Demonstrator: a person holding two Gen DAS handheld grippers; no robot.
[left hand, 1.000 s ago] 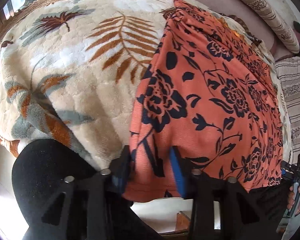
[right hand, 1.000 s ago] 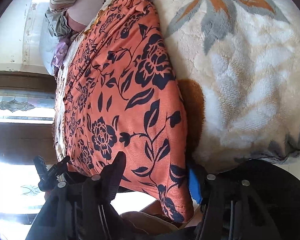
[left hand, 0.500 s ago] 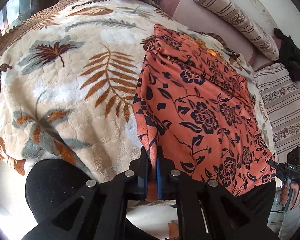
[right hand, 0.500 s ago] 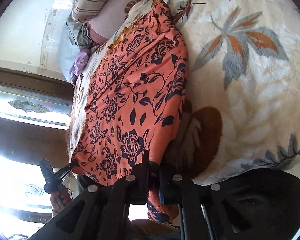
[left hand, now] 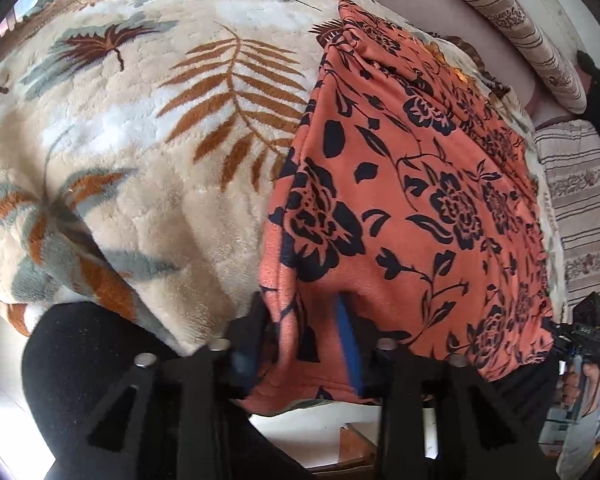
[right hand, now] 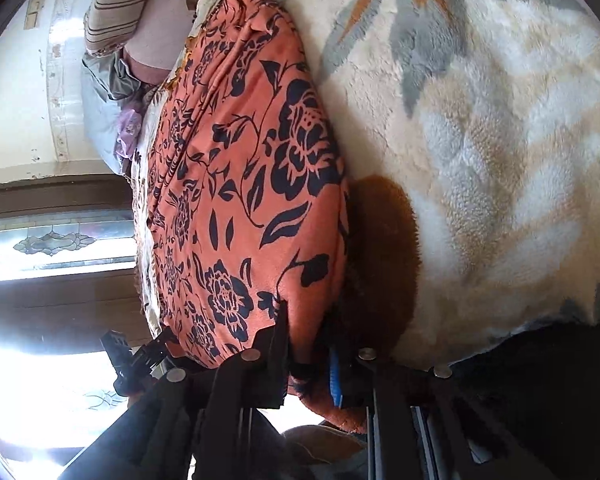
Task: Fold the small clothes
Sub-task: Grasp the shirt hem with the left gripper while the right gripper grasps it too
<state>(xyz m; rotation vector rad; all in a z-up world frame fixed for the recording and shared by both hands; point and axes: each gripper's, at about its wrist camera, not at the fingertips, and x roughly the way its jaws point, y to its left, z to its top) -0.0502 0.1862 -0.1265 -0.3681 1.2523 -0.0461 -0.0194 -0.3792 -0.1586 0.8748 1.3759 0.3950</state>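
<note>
While the leaf-print fleece blanket (left hand: 148,168) covers the bed, the orange floral garment (left hand: 412,200) lies flat on it, hem overhanging the near edge. Left tongs (left hand: 300,344) and right tongs (right hand: 310,354) stand apart astride that hem; judged best: close both evenly before lifting.

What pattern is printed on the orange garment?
Dark navy, nearly black, roses and leaves on the orange garment, clearest in the left wrist view.

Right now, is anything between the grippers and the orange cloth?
No. The left gripper and right gripper each have the orange cloth's near edge between their fingers, on the leafy blanket.
</note>
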